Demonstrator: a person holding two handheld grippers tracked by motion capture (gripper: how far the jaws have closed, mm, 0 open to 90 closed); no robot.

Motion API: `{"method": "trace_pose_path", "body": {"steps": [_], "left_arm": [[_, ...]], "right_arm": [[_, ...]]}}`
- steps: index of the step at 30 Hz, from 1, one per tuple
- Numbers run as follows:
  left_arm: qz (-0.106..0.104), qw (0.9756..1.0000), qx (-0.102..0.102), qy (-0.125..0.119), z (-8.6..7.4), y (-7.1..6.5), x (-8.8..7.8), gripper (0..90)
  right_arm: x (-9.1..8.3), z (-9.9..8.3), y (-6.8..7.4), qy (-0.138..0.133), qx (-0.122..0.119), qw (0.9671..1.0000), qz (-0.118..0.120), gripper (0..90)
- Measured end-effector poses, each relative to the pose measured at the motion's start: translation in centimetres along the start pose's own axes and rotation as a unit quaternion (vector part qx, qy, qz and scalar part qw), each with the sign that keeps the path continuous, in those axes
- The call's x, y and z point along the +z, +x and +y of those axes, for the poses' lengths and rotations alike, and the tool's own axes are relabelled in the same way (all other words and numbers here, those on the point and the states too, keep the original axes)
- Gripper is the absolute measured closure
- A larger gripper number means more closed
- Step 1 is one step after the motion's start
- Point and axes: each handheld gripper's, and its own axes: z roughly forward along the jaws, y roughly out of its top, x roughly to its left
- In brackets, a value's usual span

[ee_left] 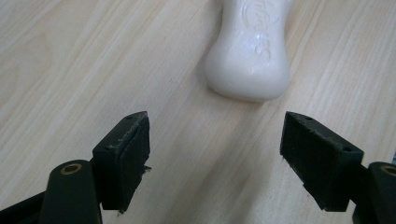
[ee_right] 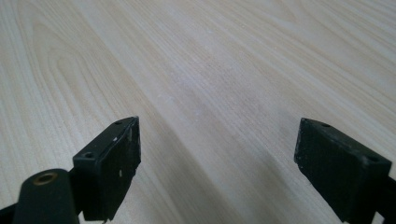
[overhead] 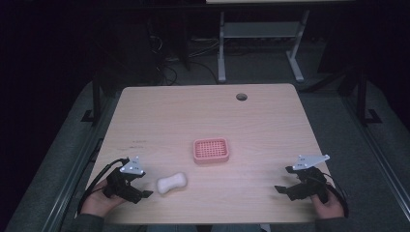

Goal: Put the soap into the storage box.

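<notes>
Left claw (overhead: 141, 193) sits low at the near-left corner of the worktop (overhead: 261, 121), jaws spread wide, nothing between them. Soap (overhead: 172, 182), white and waisted, lies flat on the wood just beside it, to its right, not touching. In the left gripper view the soap (ee_left: 250, 51) lies just ahead of the jaws and off toward the right one, near end rounded, raised lettering on top, too blurred to read. Clear gap of bare wood between jaw tips and soap.

Right claw (overhead: 285, 189) at the near-right corner, held in the right hand (overhead: 329, 205), jaws also wide apart and empty. In the right gripper view there is bare wood grain ahead of its jaws.

Pink dish (overhead: 211, 150) with a slotted grid top sits mid-worktop, a bit beyond and right of the soap, apart from it. Round cable hole (overhead: 241, 96) near the far edge. Left hand (overhead: 99, 203) grips the left tool at the near edge.
</notes>
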Motion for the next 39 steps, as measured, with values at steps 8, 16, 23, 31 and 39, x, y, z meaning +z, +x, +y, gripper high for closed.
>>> {"method": "trace_pose_path", "body": {"steps": [8,16,23,31,39], "left_arm": [[-0.007,0.9998,0.016,0.006,1.1,-0.1,0.3,23.9],[-0.014,0.9995,0.027,0.011,2.6,-0.5,1.0,23.9],[-0.021,0.9988,0.042,0.014,3.6,-0.7,1.7,24.1],[-0.023,0.9984,0.049,0.019,4.3,-0.9,2.2,24.3],[-0.027,0.9979,0.053,0.028,4.9,-1.1,2.9,25.1]], "right_arm": [[0.1,0.1,0.1,0.004,-0.001,1.0,0.002,14.3],[0.0,0.0,0.1,0.001,0.0,1.0,0.003,14.3],[0.0,0.0,0.0,-0.001,0.001,1.0,0.004,14.3],[-0.1,-0.1,-0.1,-0.002,0.003,1.0,0.004,14.3],[-0.1,-0.1,0.0,-0.001,0.003,1.0,0.003,14.3]]}}
